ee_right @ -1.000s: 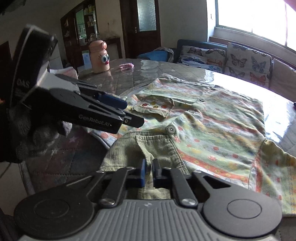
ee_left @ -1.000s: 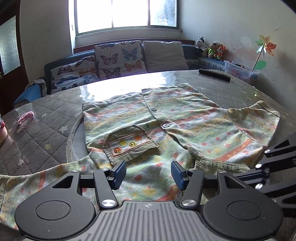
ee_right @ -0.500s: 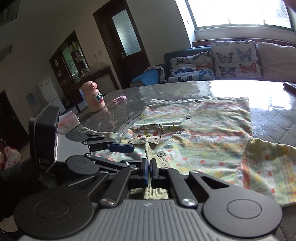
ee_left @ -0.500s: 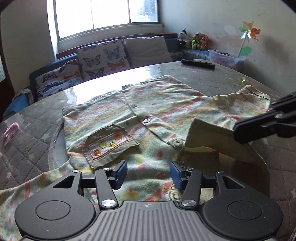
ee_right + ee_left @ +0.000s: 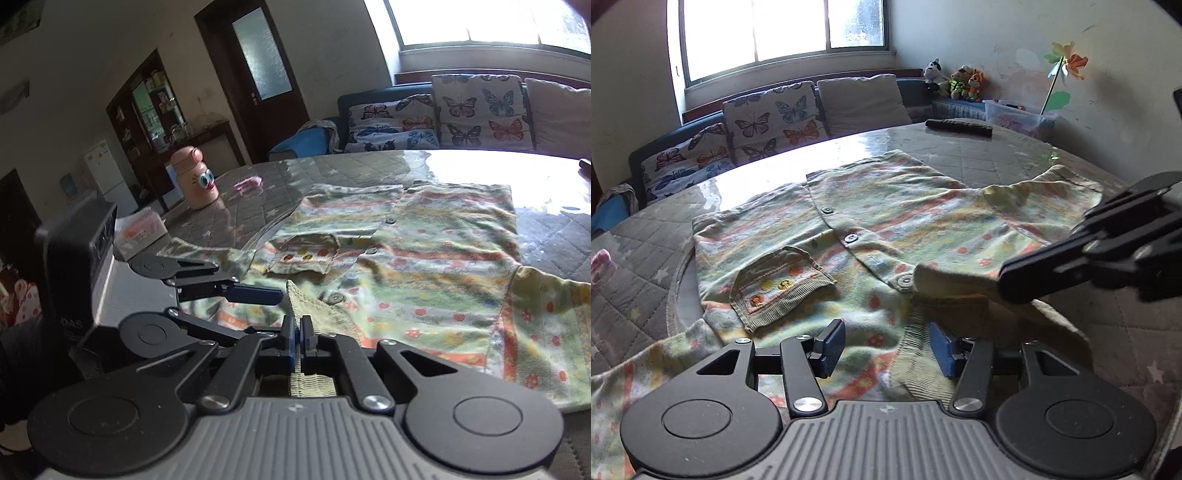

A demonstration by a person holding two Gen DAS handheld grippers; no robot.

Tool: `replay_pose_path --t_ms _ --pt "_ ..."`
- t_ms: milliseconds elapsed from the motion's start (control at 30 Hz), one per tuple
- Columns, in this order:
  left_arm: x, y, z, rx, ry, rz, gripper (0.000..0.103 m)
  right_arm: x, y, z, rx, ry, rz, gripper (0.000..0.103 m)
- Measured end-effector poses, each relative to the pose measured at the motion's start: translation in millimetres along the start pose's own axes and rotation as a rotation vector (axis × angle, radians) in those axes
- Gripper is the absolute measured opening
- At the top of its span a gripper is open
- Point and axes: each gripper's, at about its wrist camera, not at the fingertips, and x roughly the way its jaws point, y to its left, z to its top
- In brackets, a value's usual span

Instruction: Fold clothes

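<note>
Trouble could come if the right gripper (image 5: 297, 338), jaws clamped on the ribbed collar of the shirt (image 5: 923, 225) spread across the table (image 5: 990, 166), drags the whole garment askew, since the left gripper (image 5: 886, 341) hovers with jaws apart, pinning nothing.

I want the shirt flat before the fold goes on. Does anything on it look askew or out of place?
Yes. The right gripper is shut on the ribbed collar and holds that flap raised off the shirt. The small chest pocket lies crooked, tilted against the stripes. The left gripper is open above the cloth.
</note>
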Motion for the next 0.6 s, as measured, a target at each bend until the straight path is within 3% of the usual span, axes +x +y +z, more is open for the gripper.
replay_pose_path --t_ms 333,500,600 --pt "-37 5 -19 -0.035 -0.015 -0.054 0.054 17 8 -10 -0.049 0.094 0.044 0.009" --pt "-60 15 -17 -0.040 -0.057 -0.029 0.055 8 7 -3 -0.048 0.054 0.041 0.009" --pt "-67 22 -10 -0.056 -0.093 -0.012 0.055 12 -2 2 -0.030 0.034 -0.008 0.009"
